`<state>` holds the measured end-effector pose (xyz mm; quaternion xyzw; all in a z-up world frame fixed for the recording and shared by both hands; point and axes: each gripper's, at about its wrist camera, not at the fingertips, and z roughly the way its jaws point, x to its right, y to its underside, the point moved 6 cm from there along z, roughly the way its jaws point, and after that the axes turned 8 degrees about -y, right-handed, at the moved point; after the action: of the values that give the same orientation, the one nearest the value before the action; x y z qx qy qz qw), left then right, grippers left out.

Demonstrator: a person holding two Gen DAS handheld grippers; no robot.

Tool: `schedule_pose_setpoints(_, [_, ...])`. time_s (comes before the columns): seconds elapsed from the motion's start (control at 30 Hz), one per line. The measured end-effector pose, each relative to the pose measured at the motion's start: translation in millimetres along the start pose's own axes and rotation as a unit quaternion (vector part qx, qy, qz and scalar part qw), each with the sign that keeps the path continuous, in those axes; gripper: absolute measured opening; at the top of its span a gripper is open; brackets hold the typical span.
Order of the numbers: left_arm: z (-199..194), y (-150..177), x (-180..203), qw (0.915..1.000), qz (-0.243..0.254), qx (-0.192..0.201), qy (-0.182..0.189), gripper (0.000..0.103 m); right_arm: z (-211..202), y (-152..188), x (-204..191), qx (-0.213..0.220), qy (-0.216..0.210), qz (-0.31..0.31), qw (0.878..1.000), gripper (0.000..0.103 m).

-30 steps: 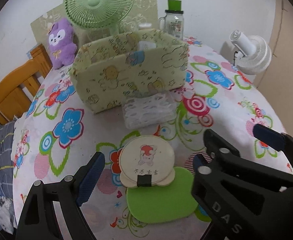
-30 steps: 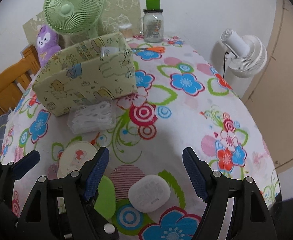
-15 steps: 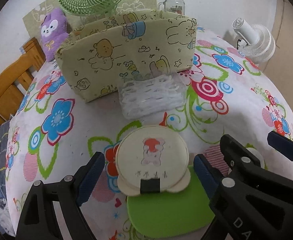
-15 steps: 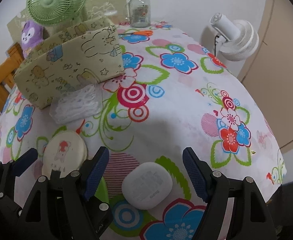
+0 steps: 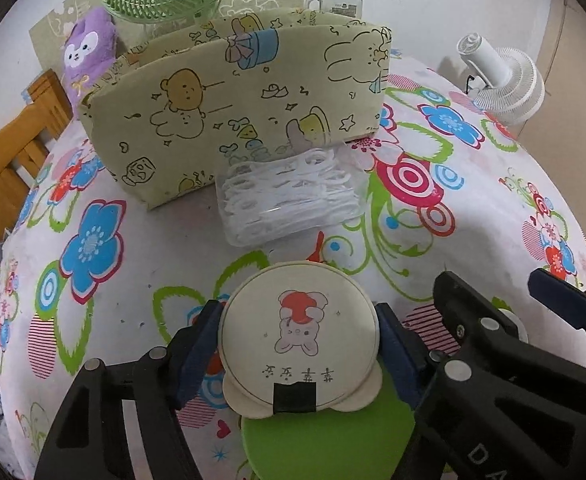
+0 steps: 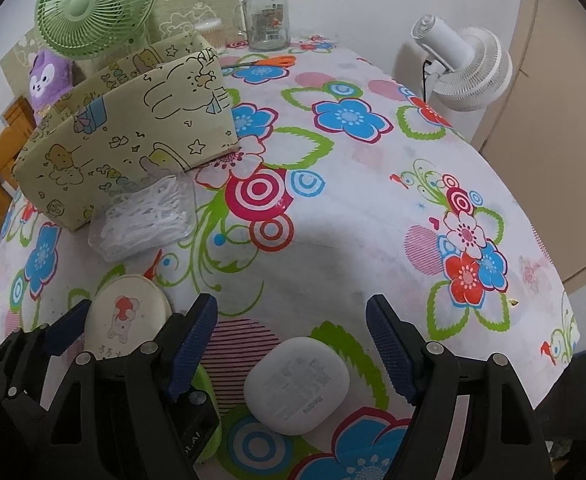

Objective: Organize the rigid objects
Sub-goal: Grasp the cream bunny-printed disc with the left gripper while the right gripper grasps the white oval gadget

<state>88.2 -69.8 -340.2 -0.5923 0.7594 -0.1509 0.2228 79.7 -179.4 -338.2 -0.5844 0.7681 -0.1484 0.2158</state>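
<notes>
The round cream compact mirror with a bear drawing sits at the lower middle of the left wrist view, clamped on both sides by the left gripper and overlapping a green pad on the flowered tablecloth. Above it lies a clear box of white floss picks, touching the front of a pale green cartoon-print storage box in the upper middle. In the right wrist view the right gripper stands apart — its fingers flank a white earbud case at the bottom centre without touching it.
</notes>
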Motion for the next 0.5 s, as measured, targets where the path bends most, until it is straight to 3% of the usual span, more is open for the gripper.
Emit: schedule_pose_setpoints(0.5, [-23.1, 21.6, -6.6, 0.9995, -0.013, 0.004, -0.028, 0.077, -18.7, 19.8, -6.2, 0.003, -0.021, -0.013, 1.0, 0.082])
